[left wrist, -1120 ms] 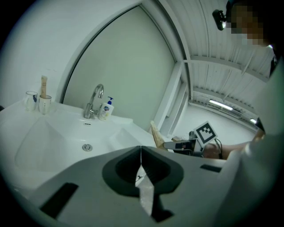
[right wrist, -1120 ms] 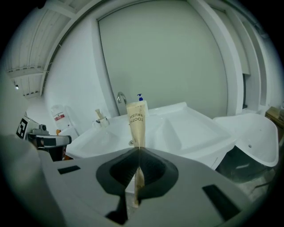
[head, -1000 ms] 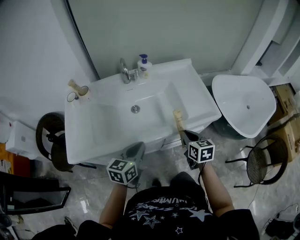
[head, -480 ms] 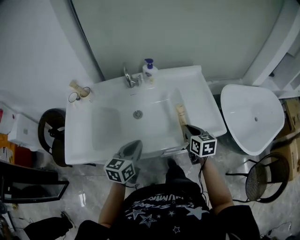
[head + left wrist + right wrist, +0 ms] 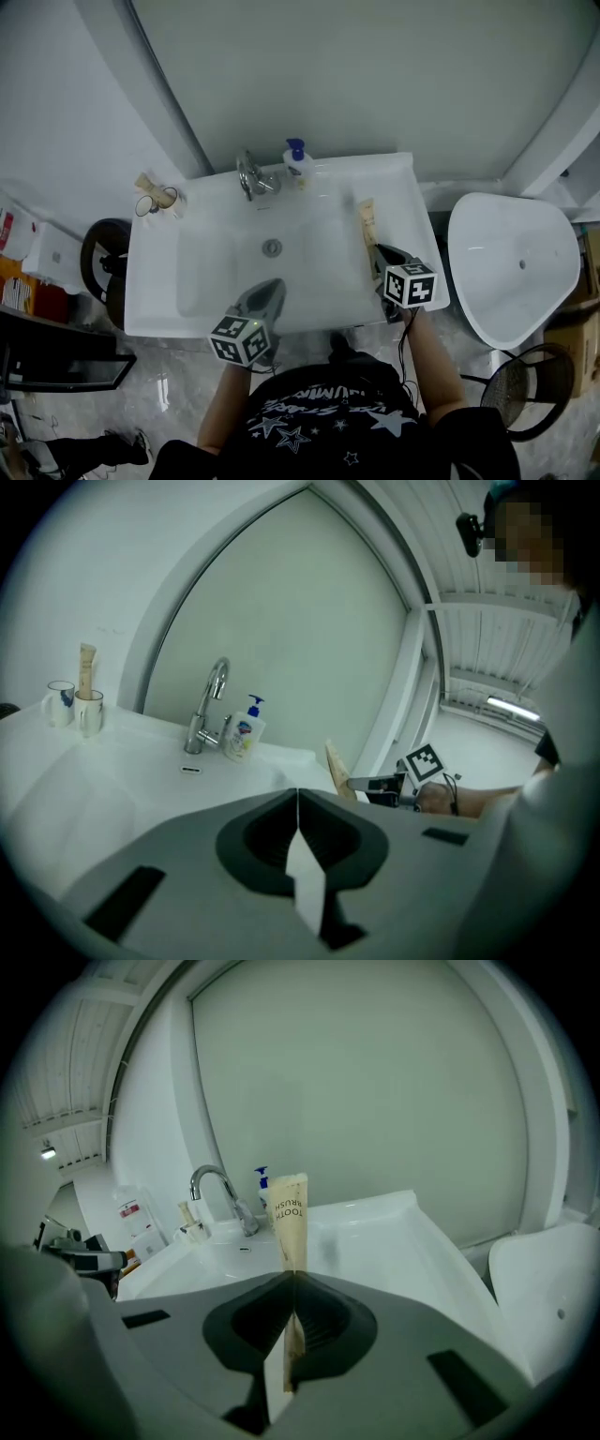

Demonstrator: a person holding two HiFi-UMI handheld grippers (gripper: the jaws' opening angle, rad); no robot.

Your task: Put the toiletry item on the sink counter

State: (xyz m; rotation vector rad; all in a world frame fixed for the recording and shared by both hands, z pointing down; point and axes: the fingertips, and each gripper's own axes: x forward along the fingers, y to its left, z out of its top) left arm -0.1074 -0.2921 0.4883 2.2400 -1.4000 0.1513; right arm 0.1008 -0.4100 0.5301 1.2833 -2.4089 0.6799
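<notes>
A beige toothbrush packet (image 5: 367, 223) stands up from my right gripper (image 5: 378, 251), which is shut on its lower end. The packet (image 5: 289, 1222) hangs over the right side of the white sink counter (image 5: 398, 192), beside the basin; I cannot tell whether it touches. In the left gripper view the packet (image 5: 336, 771) shows at the right. My left gripper (image 5: 267, 292) is shut and empty above the basin's front edge, its jaws (image 5: 297, 794) meeting in a line.
A faucet (image 5: 248, 173) and a soap pump bottle (image 5: 298, 164) stand at the back of the counter, two cups (image 5: 155, 199) at its back left corner. A white bowl (image 5: 516, 272) sits to the right, a dark stool (image 5: 98, 267) to the left.
Both grippers have moved forward over the sink. The right one has carried the packet from the front edge to above the counter's right side. Neither gripper's jaws have changed.
</notes>
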